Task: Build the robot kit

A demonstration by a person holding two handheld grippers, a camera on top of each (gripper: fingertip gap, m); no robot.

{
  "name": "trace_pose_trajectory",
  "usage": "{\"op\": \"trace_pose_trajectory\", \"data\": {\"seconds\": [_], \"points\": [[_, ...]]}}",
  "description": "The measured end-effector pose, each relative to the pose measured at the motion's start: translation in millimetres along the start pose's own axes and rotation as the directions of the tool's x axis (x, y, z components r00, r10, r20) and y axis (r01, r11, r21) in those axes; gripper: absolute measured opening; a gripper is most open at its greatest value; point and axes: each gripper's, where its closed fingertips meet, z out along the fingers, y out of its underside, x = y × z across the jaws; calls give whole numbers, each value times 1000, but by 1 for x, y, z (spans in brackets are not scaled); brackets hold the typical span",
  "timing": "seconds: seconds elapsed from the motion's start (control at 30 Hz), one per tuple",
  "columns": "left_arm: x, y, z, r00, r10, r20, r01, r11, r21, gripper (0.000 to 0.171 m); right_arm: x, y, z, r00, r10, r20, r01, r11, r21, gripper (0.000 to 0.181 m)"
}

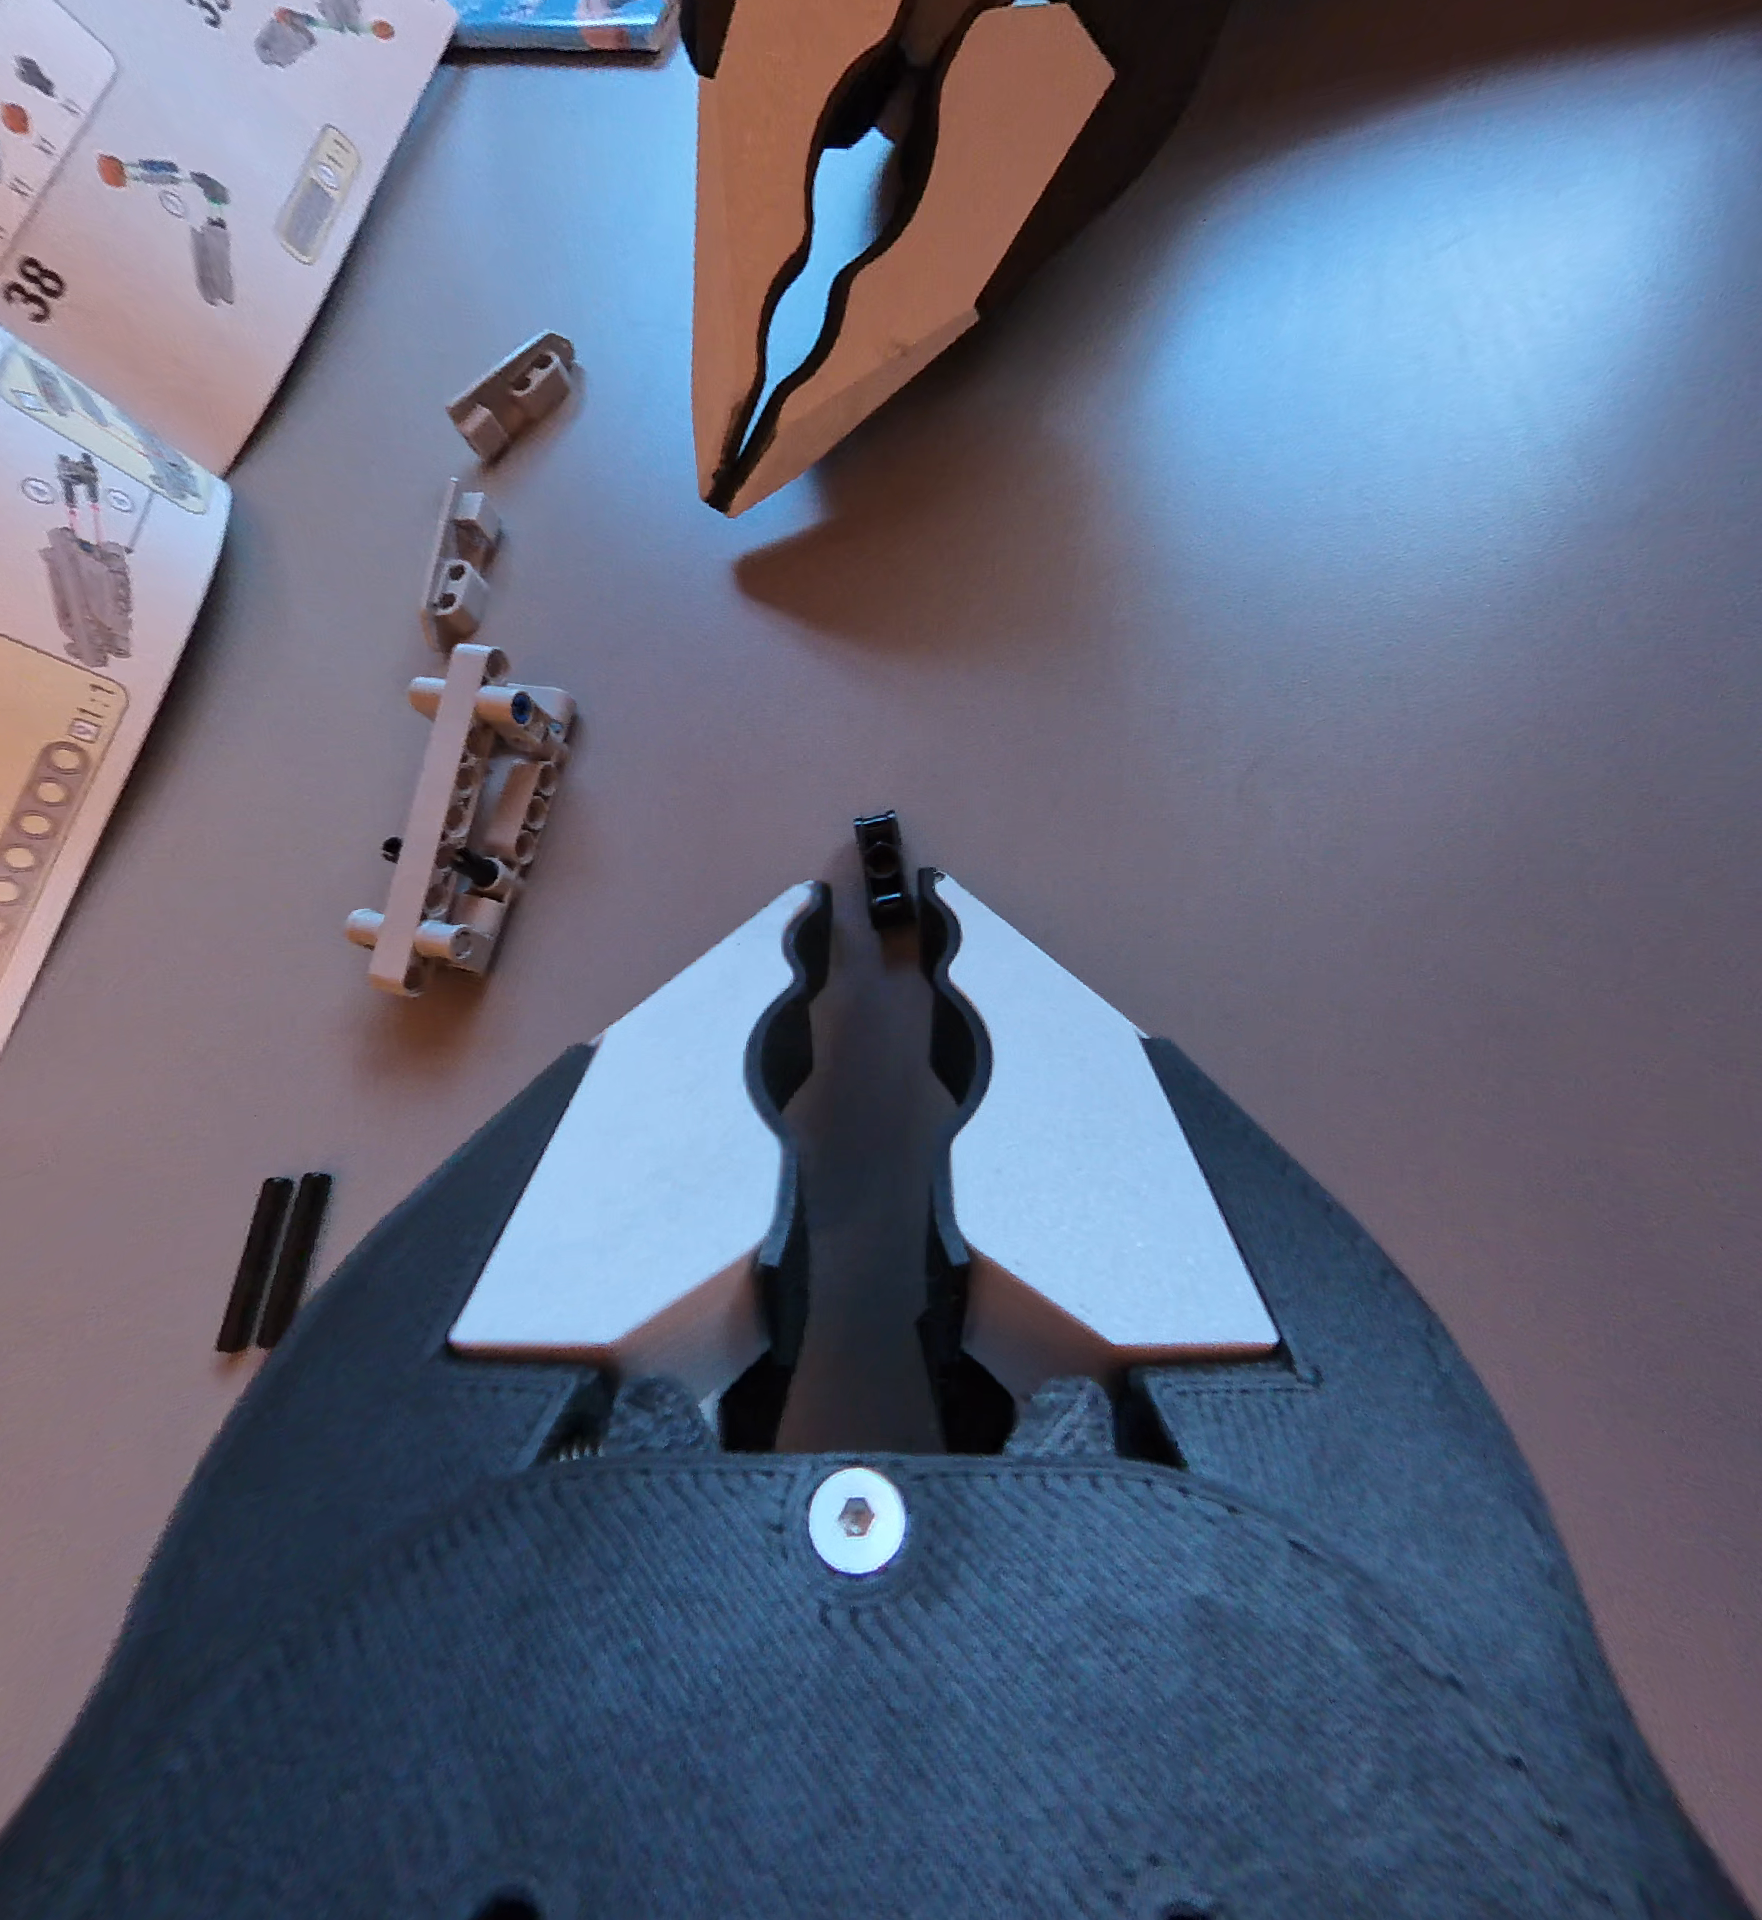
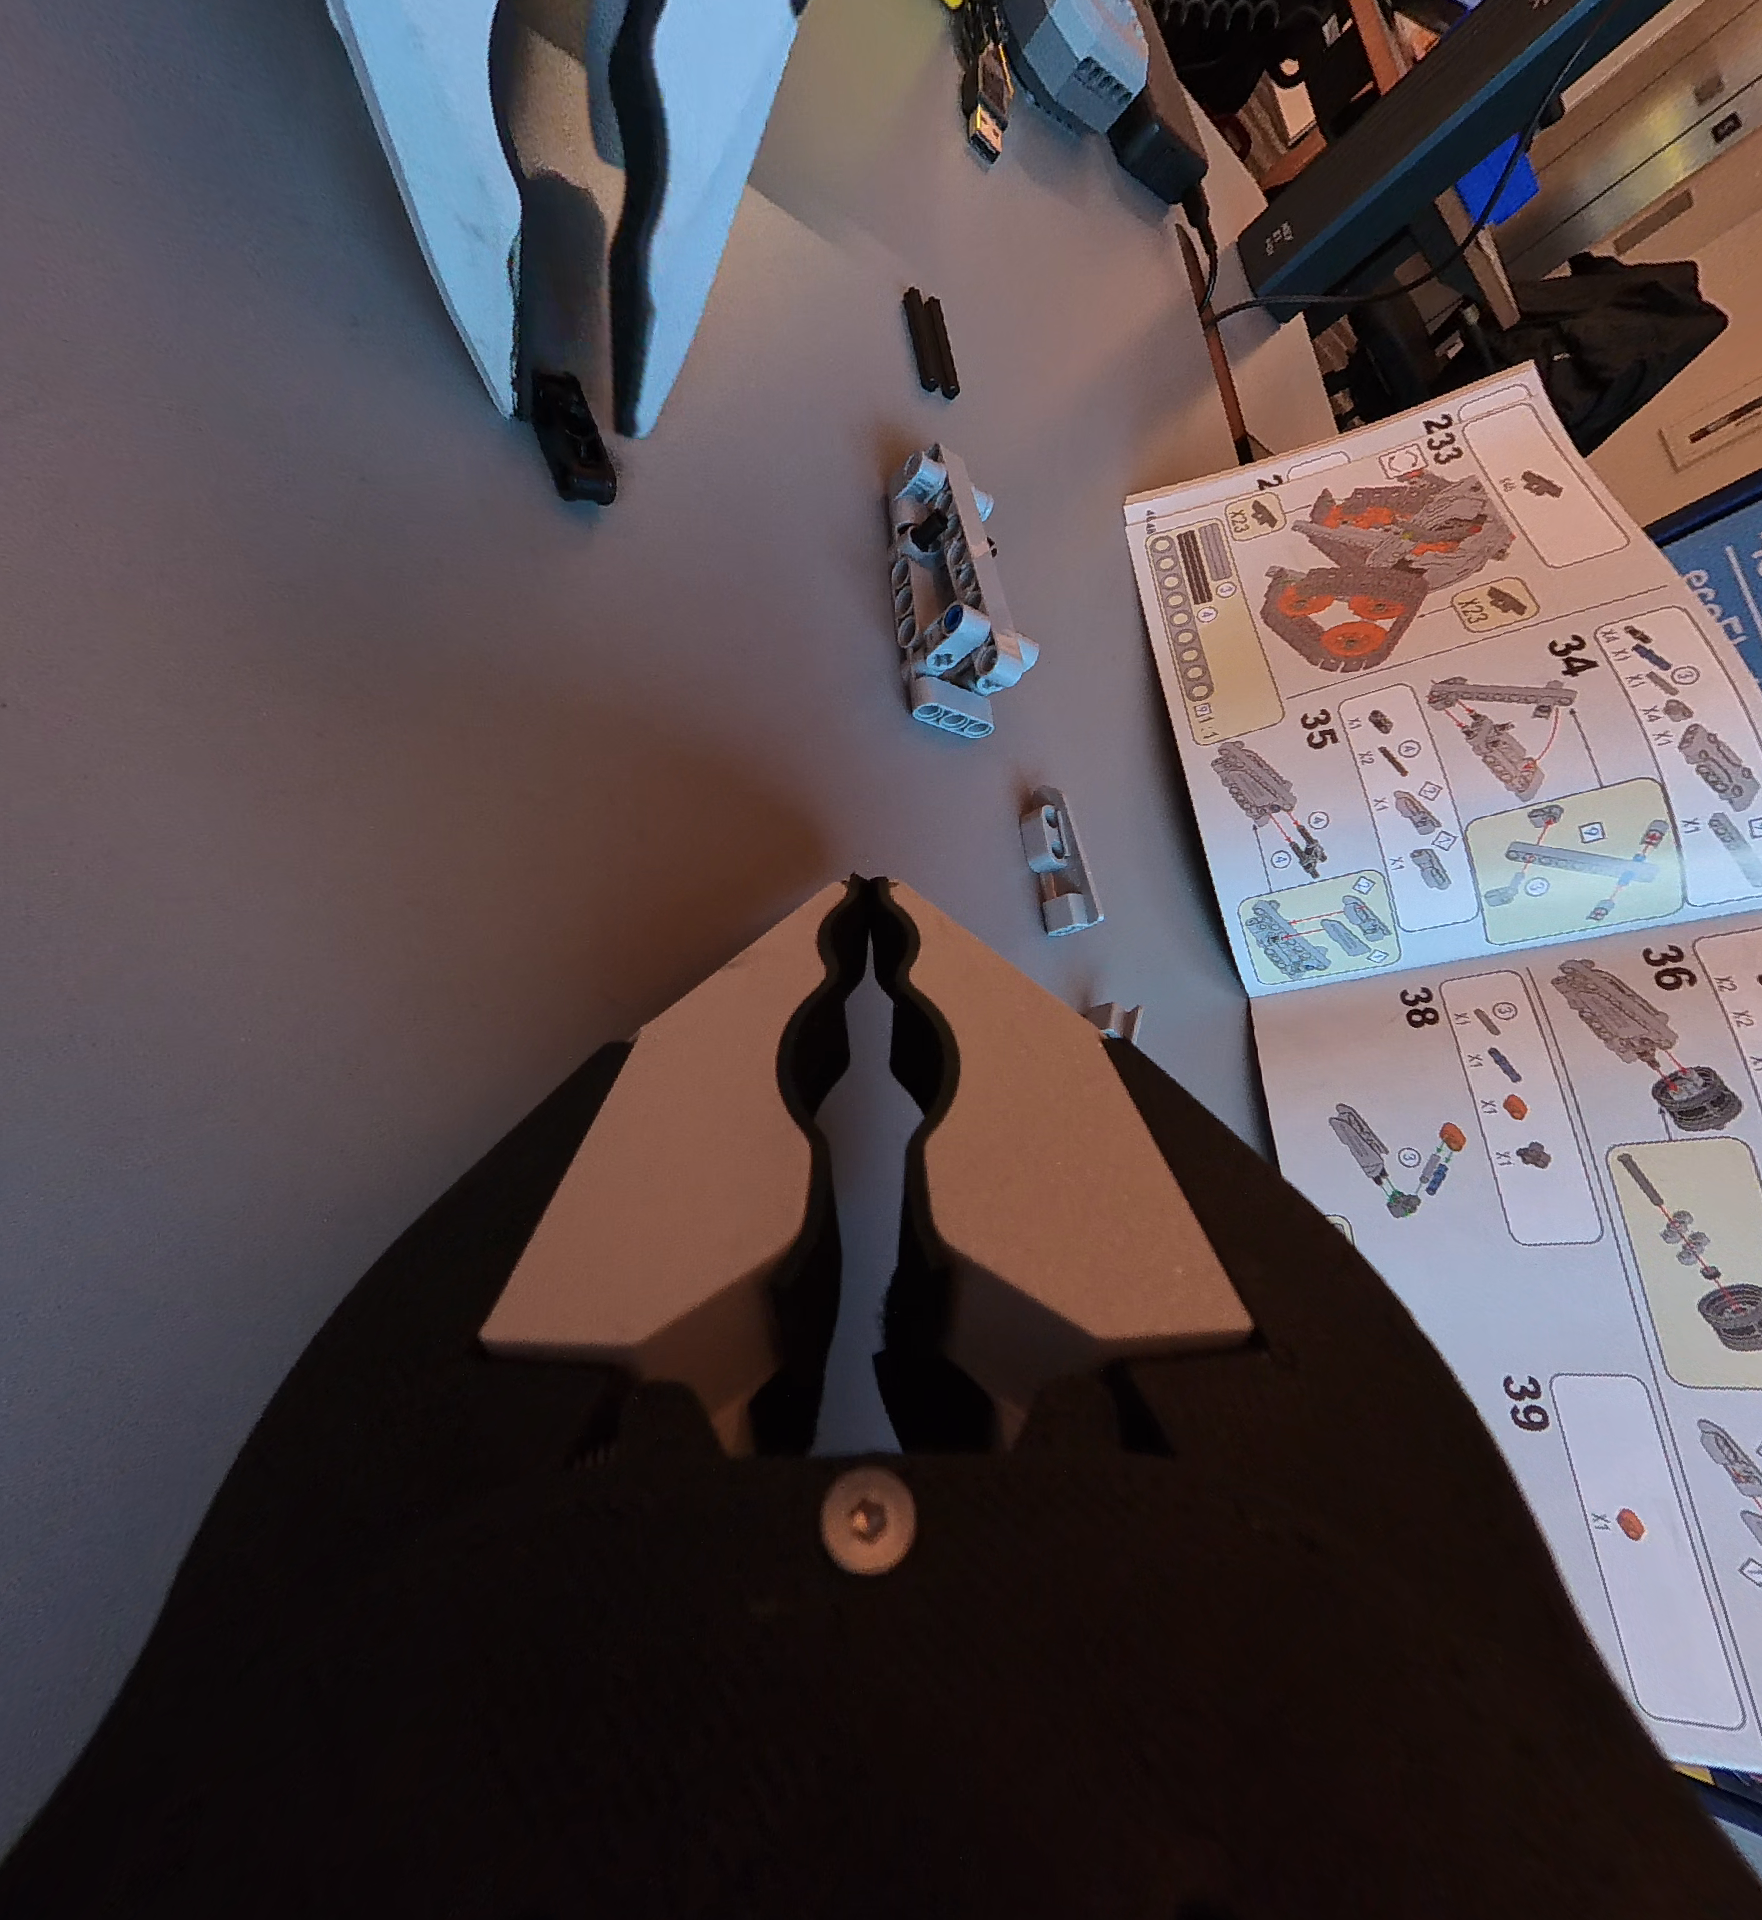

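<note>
- The open instruction booklet (image 1: 77,312) lies far left, with 2 black axles (image 1: 274,1262) side by side nearer the camera.
- A grey beam assembly (image 1: 472,821) lies beside them on the table.
- The left gripper (image 1: 872,883) is spread apart, with a small black connector (image 1: 882,873) lying between its tips, unclamped.
- The right gripper (image 2: 869,883) hovers with its tips together, holding nothing.

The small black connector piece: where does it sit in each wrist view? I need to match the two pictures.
Left wrist view: small black connector piece lies on the table just above centre, at the open left tongs' tips.
Right wrist view: upper left, at the tips of the far tongs.
Shared landmark: the grey beam assembly, left of the piece in one view, right in the other.
</note>
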Motion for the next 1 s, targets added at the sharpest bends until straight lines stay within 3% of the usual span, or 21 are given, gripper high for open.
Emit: {"op": "trace_pose_trajectory", "data": {"seconds": [1.0], "points": [[-6, 9, -9, 995, -92, -31, 91, 996, -11, 18, 0, 0, 0, 1000, -1, -3, 1, 1000, -1, 0]]}}
